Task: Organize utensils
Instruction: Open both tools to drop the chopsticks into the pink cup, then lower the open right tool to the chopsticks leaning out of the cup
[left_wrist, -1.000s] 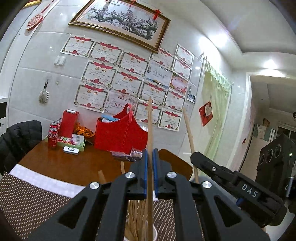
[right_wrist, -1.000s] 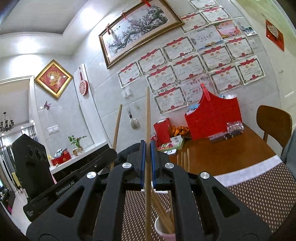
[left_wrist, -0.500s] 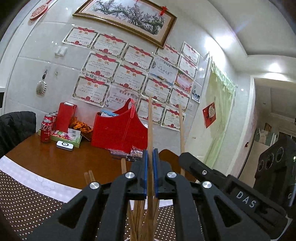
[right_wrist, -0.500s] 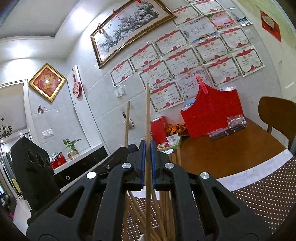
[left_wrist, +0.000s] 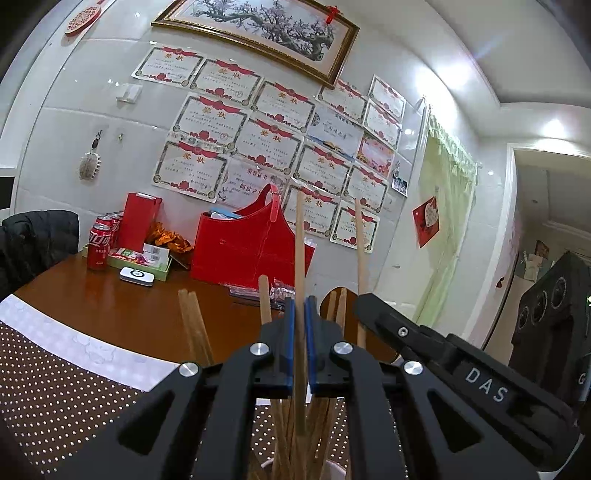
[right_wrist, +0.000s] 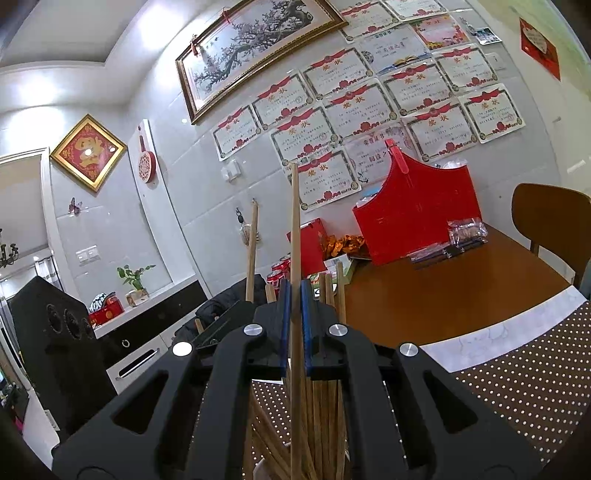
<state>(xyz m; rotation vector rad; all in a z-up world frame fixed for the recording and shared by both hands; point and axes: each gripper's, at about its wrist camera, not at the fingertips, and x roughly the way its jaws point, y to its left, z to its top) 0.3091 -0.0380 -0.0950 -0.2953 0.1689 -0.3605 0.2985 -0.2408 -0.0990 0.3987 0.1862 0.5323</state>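
My left gripper (left_wrist: 300, 308) is shut on a wooden chopstick (left_wrist: 299, 236) that stands upright between its blue pads. Its lower end reaches down among several chopsticks (left_wrist: 284, 424) standing in a white cup (left_wrist: 334, 472) at the bottom edge. My right gripper (right_wrist: 294, 291) is shut on a second upright chopstick (right_wrist: 294, 221), also over the bundle of chopsticks (right_wrist: 325, 402). In the left wrist view the right gripper's black body (left_wrist: 461, 369) comes in from the right with its chopstick (left_wrist: 360, 240). The cup is mostly hidden behind the fingers.
The cup stands on a brown dotted placemat (left_wrist: 55, 387) on a wooden table (left_wrist: 129, 306). At the back by the wall are a red bag (left_wrist: 240, 251), cola cans (left_wrist: 99, 247) and a white device (left_wrist: 136, 276). A wooden chair (right_wrist: 550, 221) stands at the right.
Both grippers have sunk with their chopsticks toward the cup. The tops of the chopsticks in the cup now stand higher in both views.
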